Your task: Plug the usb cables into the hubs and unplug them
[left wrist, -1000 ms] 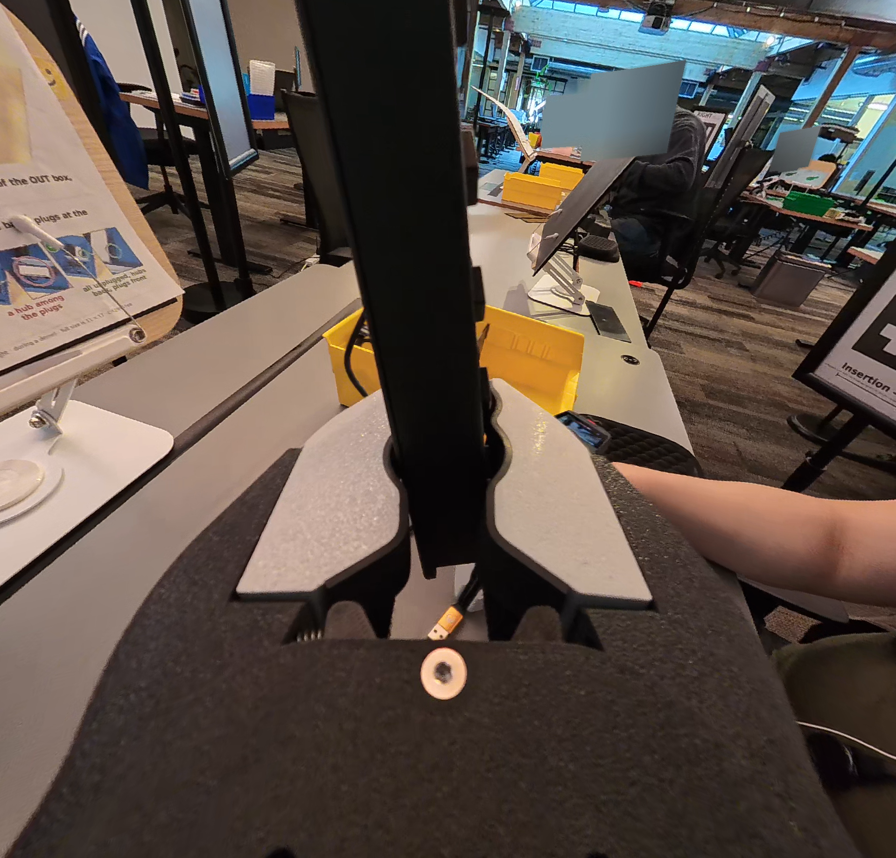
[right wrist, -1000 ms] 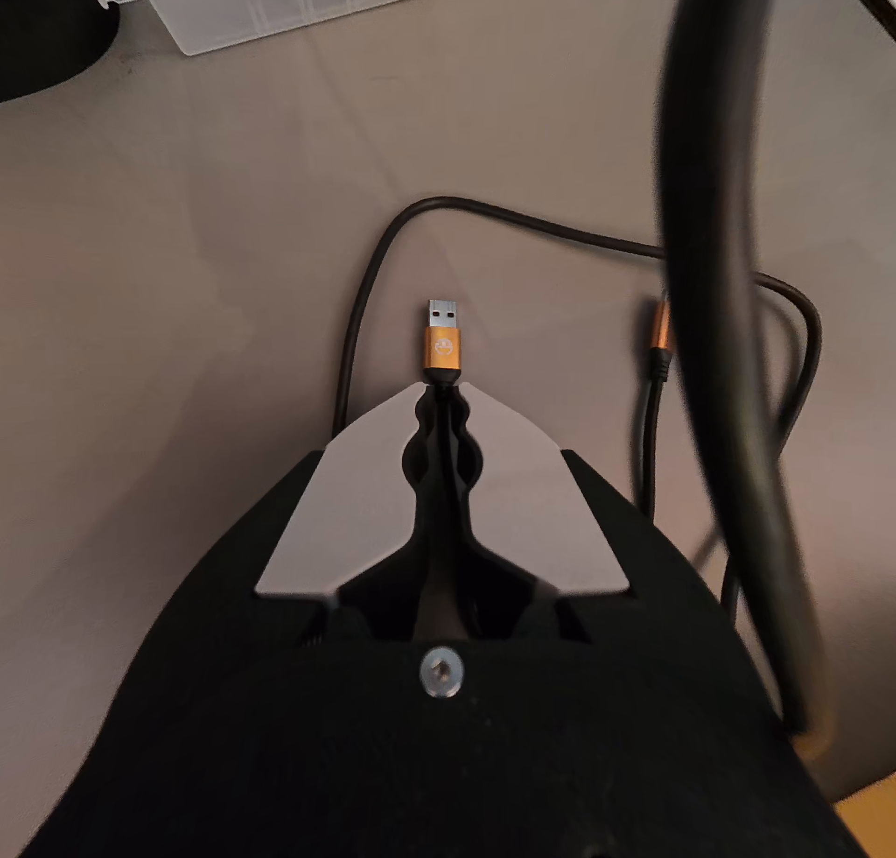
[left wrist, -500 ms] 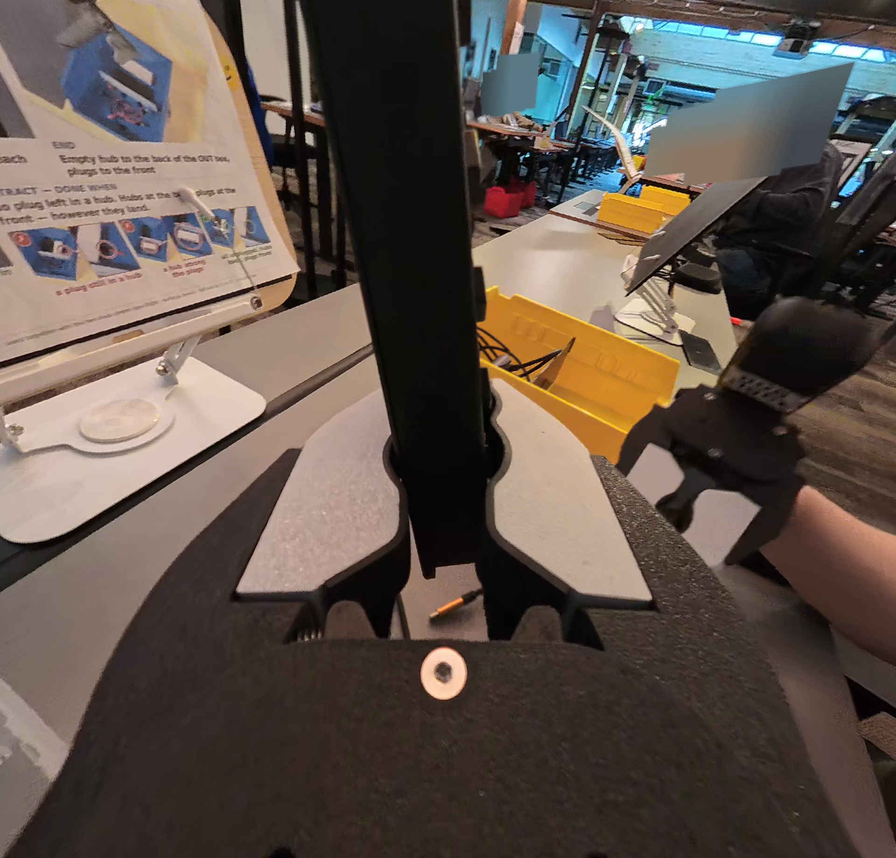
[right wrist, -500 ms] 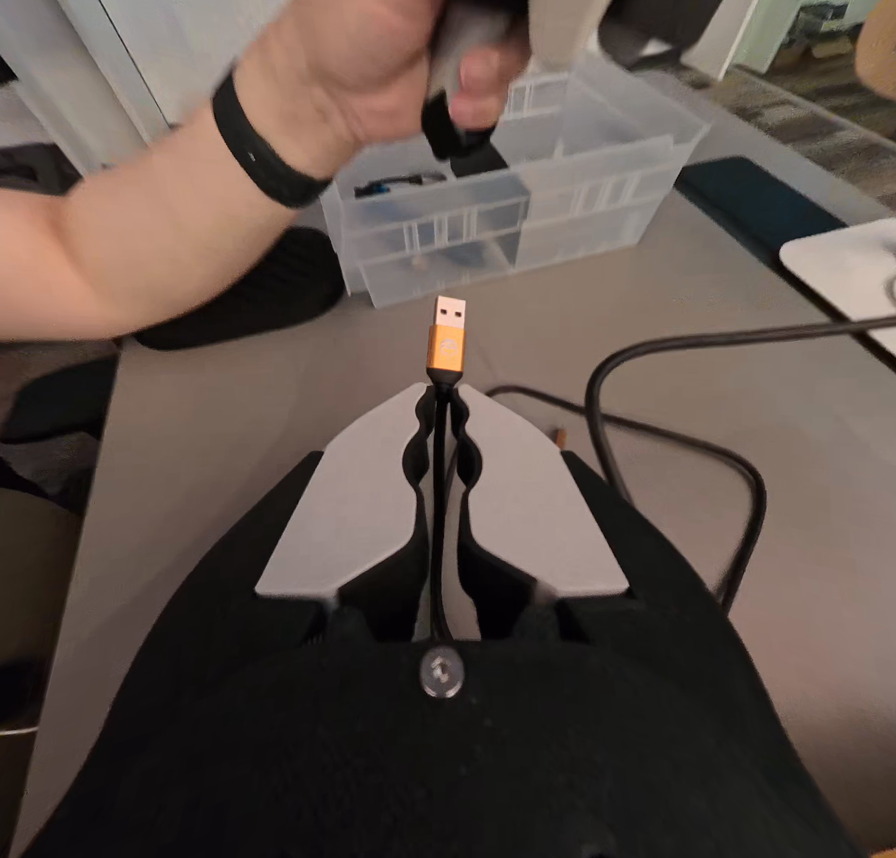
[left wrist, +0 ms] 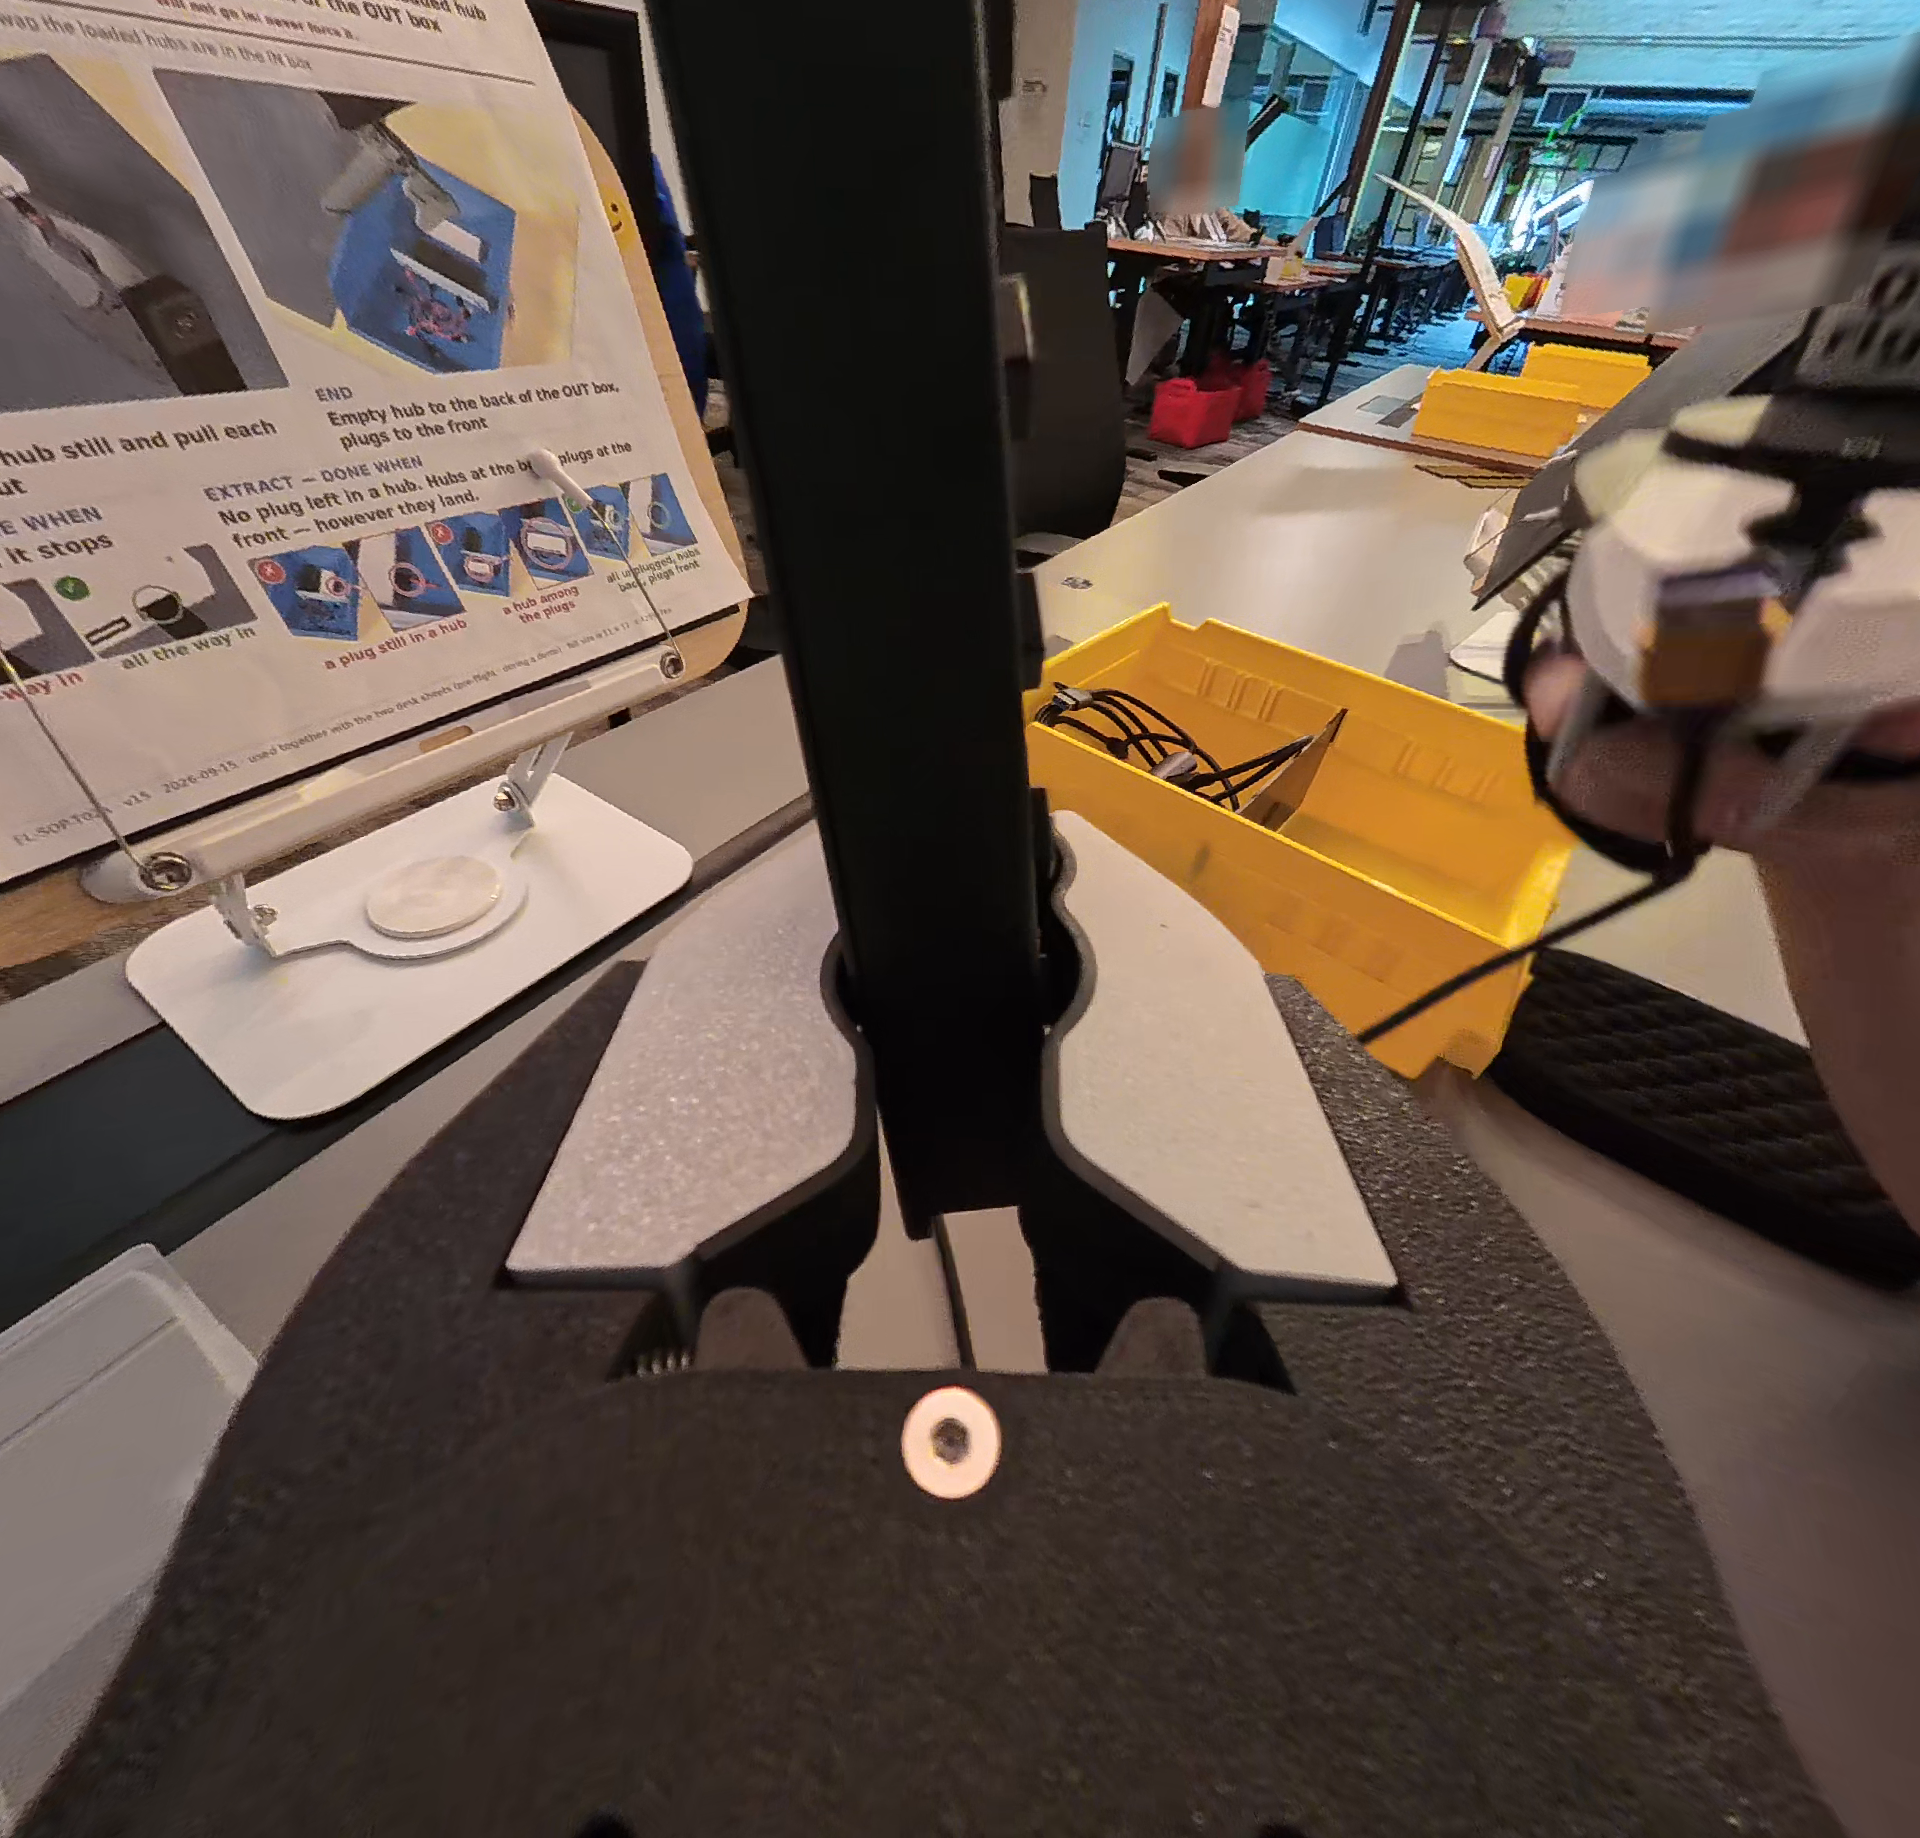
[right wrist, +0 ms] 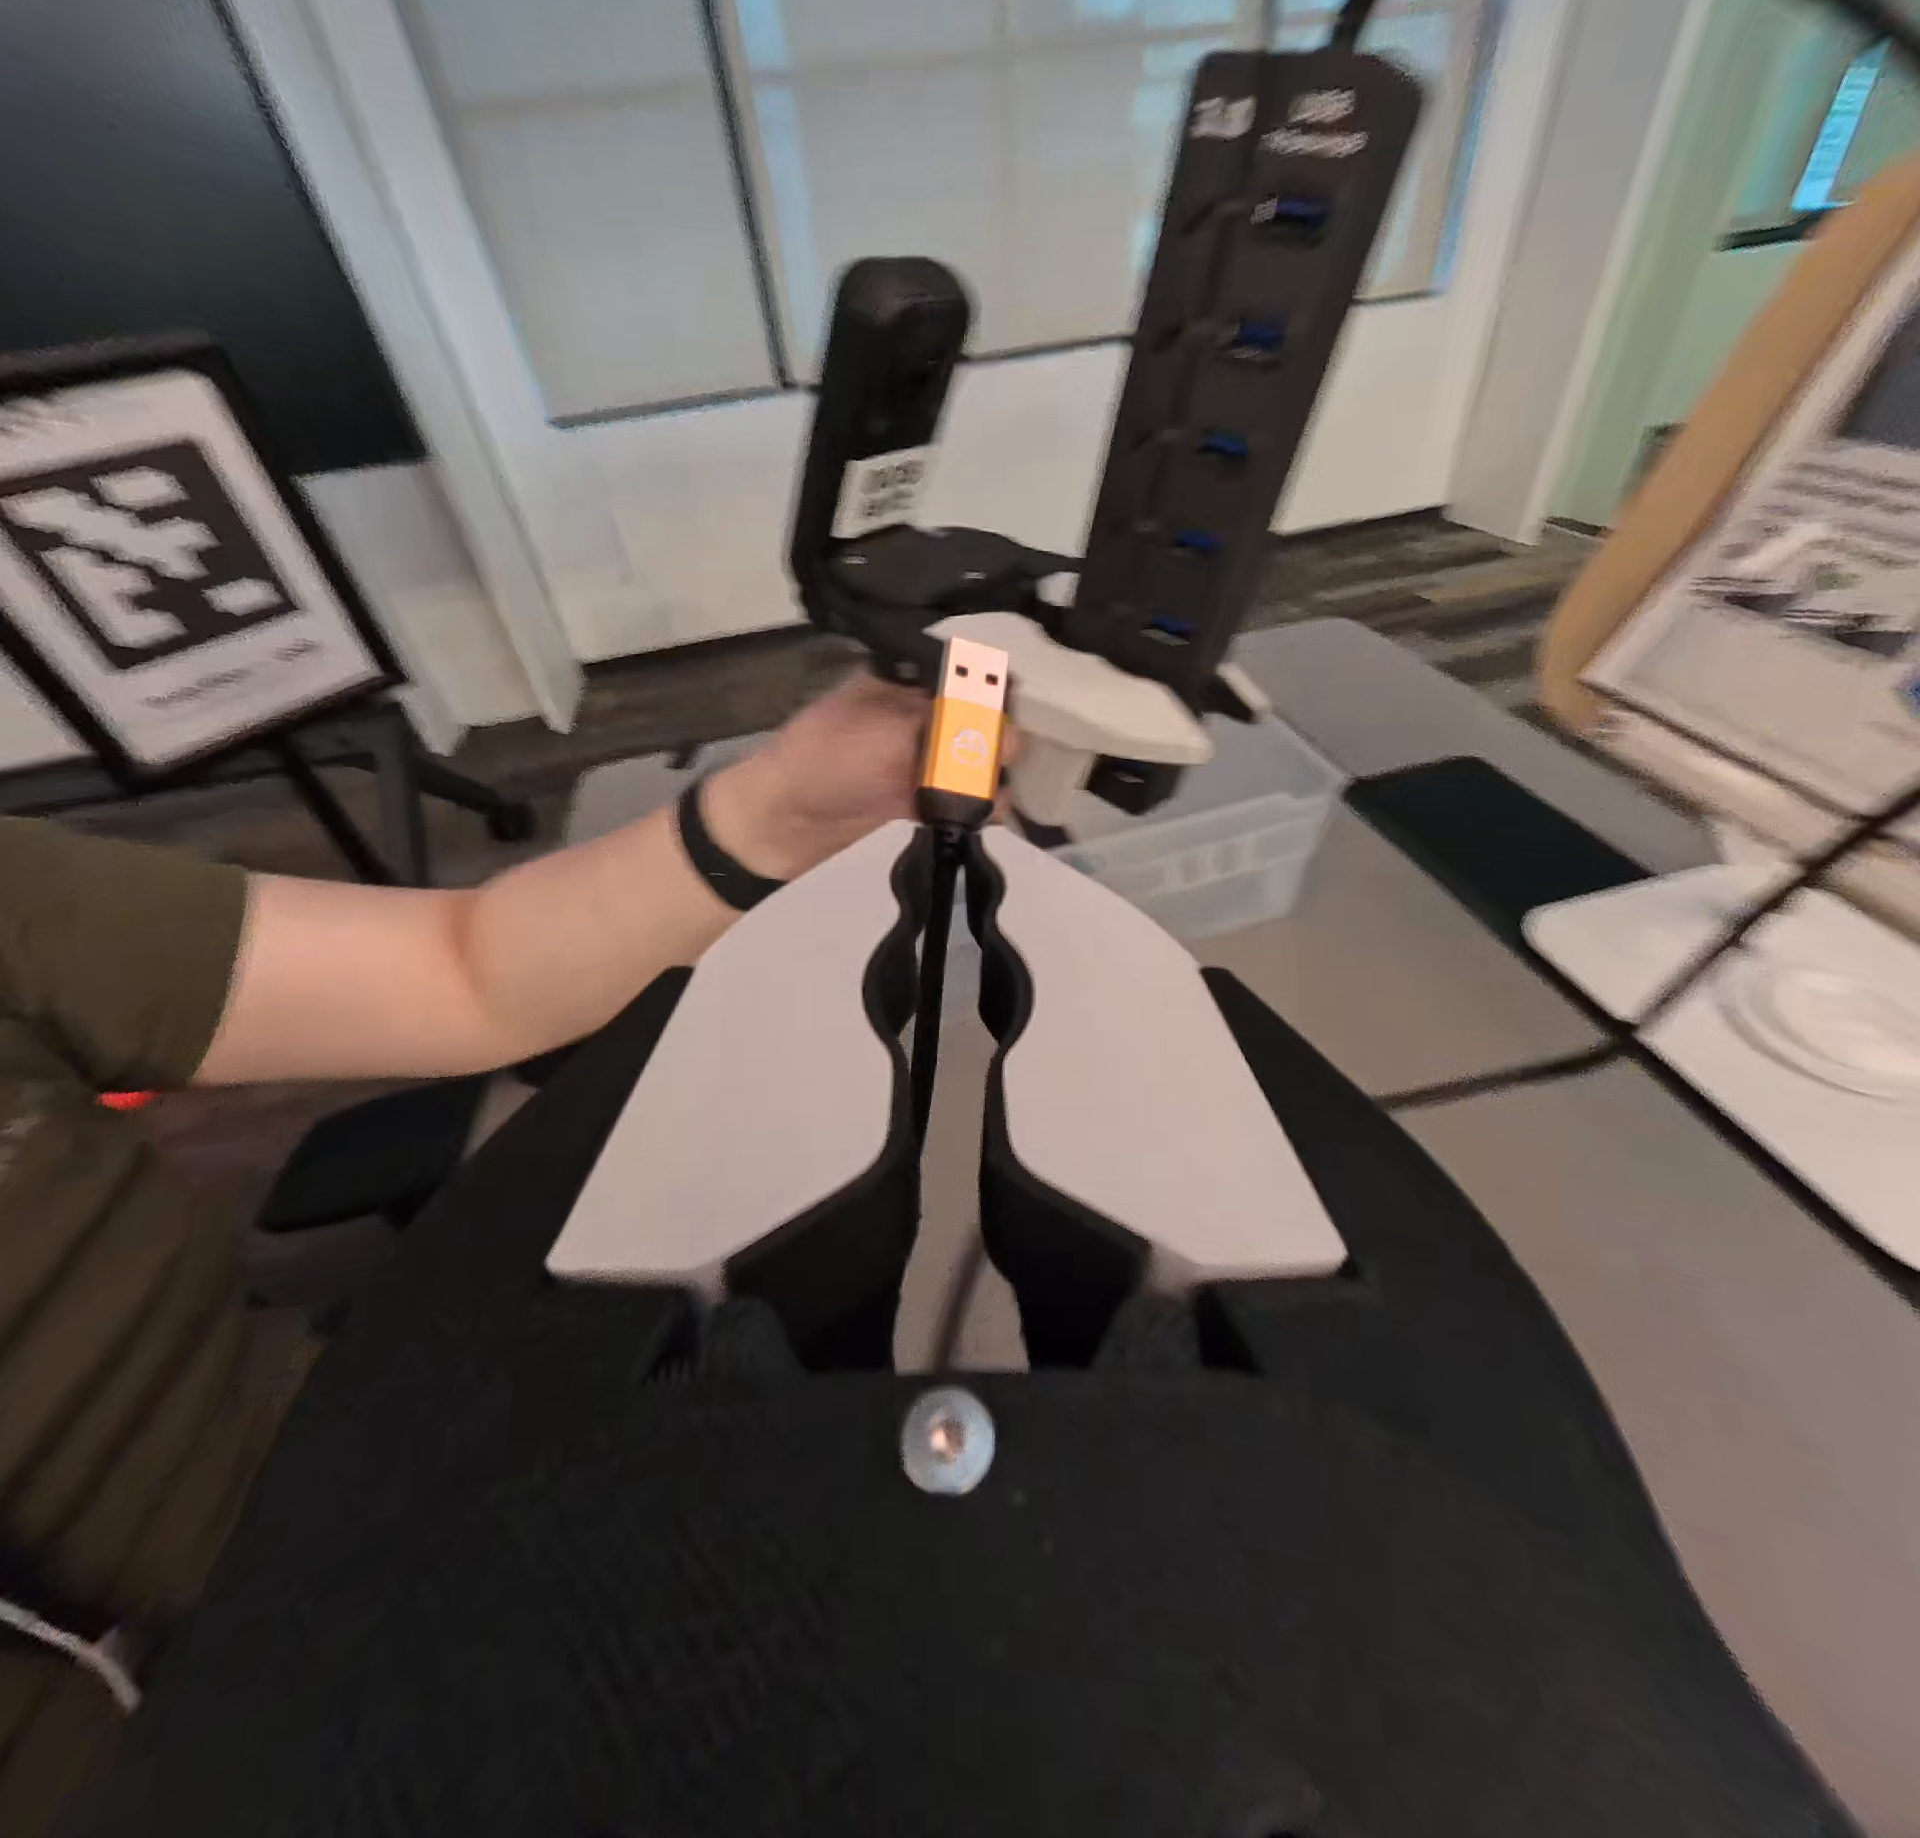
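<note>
My left gripper [left wrist: 951, 967] is shut on a long black USB hub [left wrist: 862, 438] and holds it upright. In the right wrist view the hub [right wrist: 1236, 365] shows a row of blue ports and stands in the far left gripper [right wrist: 1117, 723]. My right gripper [right wrist: 940, 843] is shut on a black cable just behind its orange USB plug [right wrist: 961, 739]. The plug points at the hub's lower end, a short gap away. In the left wrist view the right gripper [left wrist: 1714, 635] is at the right, blurred, with the plug [left wrist: 1704, 661] facing the camera.
A yellow bin [left wrist: 1382, 915] with black cables sits on the grey table behind the hub. An instruction sheet [left wrist: 312, 334] stands on a white base [left wrist: 416, 957] at the left. A clear plastic box [right wrist: 1226, 843] and a black mat [left wrist: 1683, 1092] lie on the table. Tip to tip, the grippers are about 12 cm apart. The white base [left wrist: 416, 957] is closer to my left gripper, around 35 cm from its tips; the right tips are 45 cm off.
My right gripper has lifted the plug off the table and swung it up to face the hub. My left gripper has turned left with the hub. The two grippers have come closer.
</note>
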`<state>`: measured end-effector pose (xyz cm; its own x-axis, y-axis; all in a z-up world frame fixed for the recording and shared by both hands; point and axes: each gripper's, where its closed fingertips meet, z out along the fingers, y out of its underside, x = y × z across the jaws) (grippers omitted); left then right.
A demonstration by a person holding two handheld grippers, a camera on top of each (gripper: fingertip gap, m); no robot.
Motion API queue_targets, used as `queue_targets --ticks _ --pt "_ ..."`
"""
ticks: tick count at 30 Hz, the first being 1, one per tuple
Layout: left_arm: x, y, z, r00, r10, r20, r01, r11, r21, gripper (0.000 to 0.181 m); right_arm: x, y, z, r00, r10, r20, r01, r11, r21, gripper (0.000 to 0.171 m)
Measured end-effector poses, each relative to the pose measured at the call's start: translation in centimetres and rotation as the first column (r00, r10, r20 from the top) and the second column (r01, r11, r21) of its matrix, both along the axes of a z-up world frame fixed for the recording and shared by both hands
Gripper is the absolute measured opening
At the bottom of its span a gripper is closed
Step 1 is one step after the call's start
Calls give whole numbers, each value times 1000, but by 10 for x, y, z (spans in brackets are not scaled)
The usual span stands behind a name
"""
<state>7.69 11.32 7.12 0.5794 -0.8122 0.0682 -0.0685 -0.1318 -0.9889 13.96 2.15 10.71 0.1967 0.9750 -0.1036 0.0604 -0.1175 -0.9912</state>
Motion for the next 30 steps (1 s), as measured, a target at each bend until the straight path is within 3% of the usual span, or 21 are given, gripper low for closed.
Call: queue_targets --ticks 6,10,14,17,30 --pt "7 3 -5 997 58 -59 -55 997 56 27 16 32 13 961 -212 175 201 976 79 6" --pt "15 5 -12 988 105 -112 -94 990 102 27 16 45 1 913 -308 266 279 950 143 6" --pt "21 7 -23 968 153 -200 -129 983 129 27 9 52 -19 895 -312 320 277 949 152 6" --pt "29 5 -32 975 116 -190 -105 992 68 27 9 61 -33 872 -329 364 291 944 156 6" --pt "35 13 -60 937 141 -318 -121 989 81 27 3 64 -57 824 -332 458 302 943 139 6"
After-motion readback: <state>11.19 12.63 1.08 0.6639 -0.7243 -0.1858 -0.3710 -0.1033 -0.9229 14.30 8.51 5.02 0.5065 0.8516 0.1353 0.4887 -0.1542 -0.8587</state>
